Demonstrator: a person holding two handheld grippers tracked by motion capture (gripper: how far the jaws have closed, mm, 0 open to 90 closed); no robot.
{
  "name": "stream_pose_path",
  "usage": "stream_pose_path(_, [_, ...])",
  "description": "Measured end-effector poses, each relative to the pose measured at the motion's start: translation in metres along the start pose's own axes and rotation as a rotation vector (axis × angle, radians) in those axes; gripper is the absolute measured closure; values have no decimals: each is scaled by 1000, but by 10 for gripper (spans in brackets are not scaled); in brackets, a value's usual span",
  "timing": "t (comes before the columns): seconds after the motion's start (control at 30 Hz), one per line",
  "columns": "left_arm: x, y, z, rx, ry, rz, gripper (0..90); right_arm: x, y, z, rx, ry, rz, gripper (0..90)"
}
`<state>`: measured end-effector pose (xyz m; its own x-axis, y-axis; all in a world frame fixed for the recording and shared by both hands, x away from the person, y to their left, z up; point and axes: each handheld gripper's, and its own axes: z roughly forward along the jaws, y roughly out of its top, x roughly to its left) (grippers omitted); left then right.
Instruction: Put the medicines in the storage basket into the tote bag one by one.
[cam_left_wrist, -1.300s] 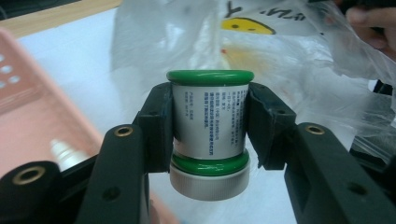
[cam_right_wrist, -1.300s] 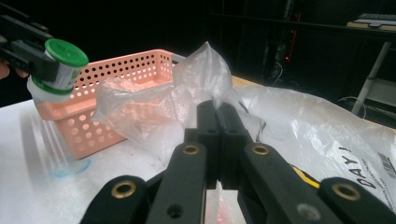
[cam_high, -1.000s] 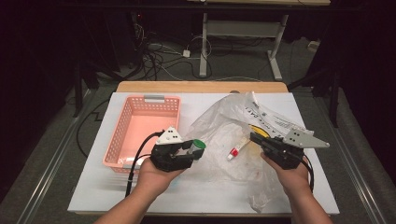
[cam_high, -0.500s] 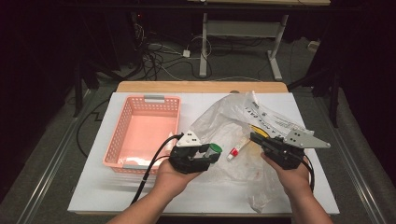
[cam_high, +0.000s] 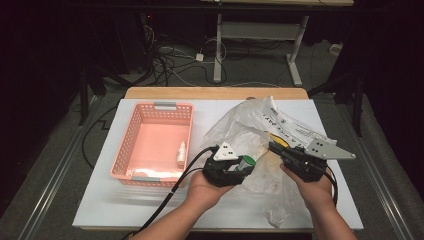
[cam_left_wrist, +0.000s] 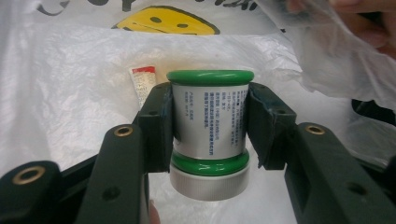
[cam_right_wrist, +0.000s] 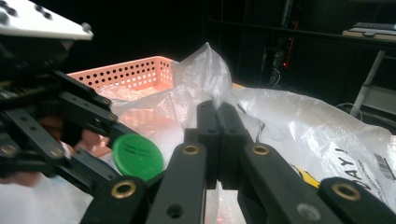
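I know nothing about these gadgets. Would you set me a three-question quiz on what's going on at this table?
1. True or false: the left gripper holds a jar with a green top.
2. What do the right gripper's fingers pinch? A) basket B) plastic bag C) cable
3. What lies in the pink basket near its right wall?

Key: 1. True. 2. B, the plastic bag. 3. A small white bottle.

table brightly lit | surroundings dark | glare on plastic bag | near jaws soft
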<state>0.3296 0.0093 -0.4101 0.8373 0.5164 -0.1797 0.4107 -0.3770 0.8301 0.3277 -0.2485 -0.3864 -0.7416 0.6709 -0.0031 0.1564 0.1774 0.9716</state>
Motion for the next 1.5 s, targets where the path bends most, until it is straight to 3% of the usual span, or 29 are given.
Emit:
stream_pose_path(0.17, [-3, 0, 18, 1, 2, -1, 539, -1, -1, 0, 4, -1, 0, 900])
stream_pose_path(0.37, [-10, 2, 44, 6, -28, 9, 539, -2, -2, 1, 5, -1, 6, 900])
stream_pose_path(0.63, [-14, 1, 73, 13, -6, 55, 539, -4, -2, -1, 1, -6, 12, 900])
stream_pose_path(0.9, [-9, 0, 103, 13, 6, 39, 539, -7, -2, -2, -6, -8, 22, 900])
stream_pose_path(1.23, [-4, -3, 125, -2, 26, 6, 538, -9, -1, -4, -12, -16, 26, 900])
stream_pose_path(1.5, [-6, -4, 124, 16, 29, 37, 536, -7, 0, -5, -13, -16, 16, 900])
